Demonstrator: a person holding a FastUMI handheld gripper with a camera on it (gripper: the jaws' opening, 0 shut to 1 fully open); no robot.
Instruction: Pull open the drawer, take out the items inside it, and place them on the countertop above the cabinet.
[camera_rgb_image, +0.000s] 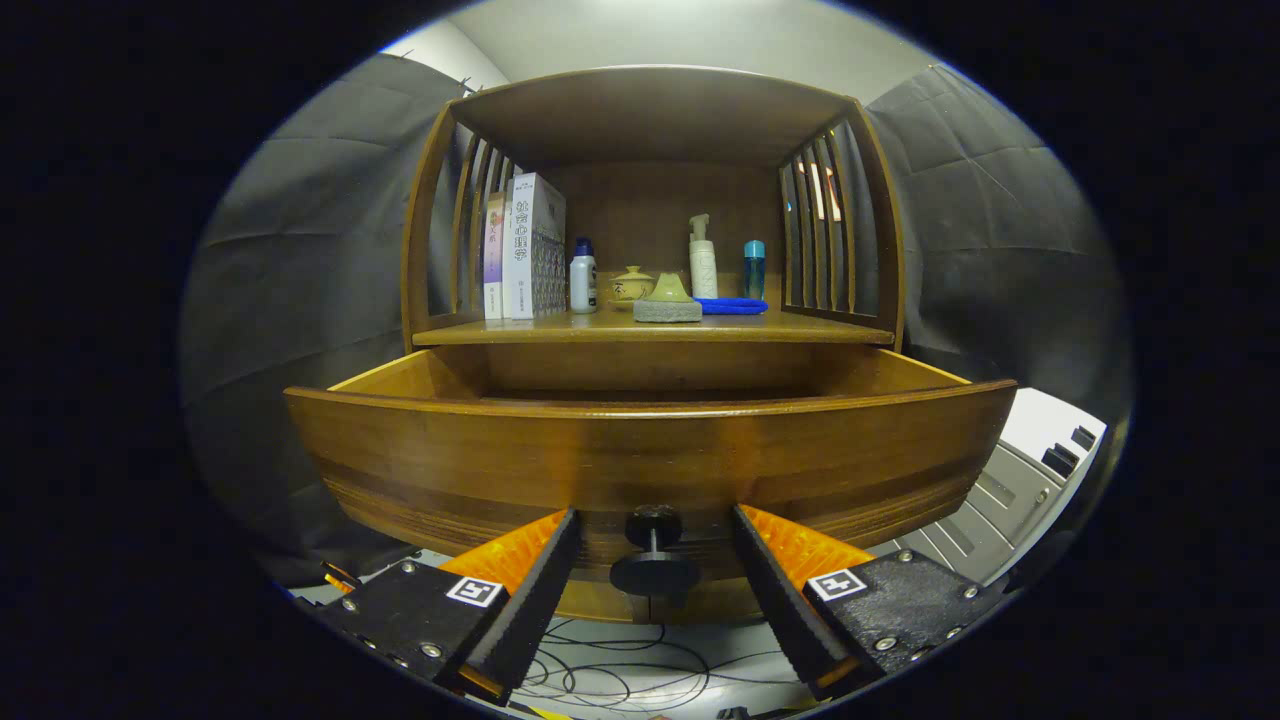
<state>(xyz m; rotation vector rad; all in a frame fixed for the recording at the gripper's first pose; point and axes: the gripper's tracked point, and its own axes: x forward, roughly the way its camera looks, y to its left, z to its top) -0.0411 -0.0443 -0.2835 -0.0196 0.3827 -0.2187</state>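
Dark cloth walls close in the booth, and a wooden cabinet (650, 200) stands square in front of me with slatted sides and an open shelf. I take that shelf board, the worktop (800, 330), to be where the drawer's contents belong.

Reading the worktop left to right: two upright books (525, 248) lean against the left slats, then a small white bottle (583, 276), a lidded tea bowl (632, 286), a grey block with a greenish cone on it (668, 303), a white pump bottle (703, 260), a blue cloth (733, 306) lying flat, and a slim teal-capped bottle (753, 268). They sit toward the back and middle, so the front edge is free for setting things down.

The drawer (650, 450) is pulled out below the worktop, its curved front panel glossy brown with a visible grain. From this low angle its front hides the inside, so I cannot tell what lies in it.

My hand-held gripper (655, 560) is spread wide, fingers flanking the drawer's dark round knob (654, 560) at about six o'clock from the drawer front, touching neither side of it. I judge the pull finished; lifting to look in comes next.
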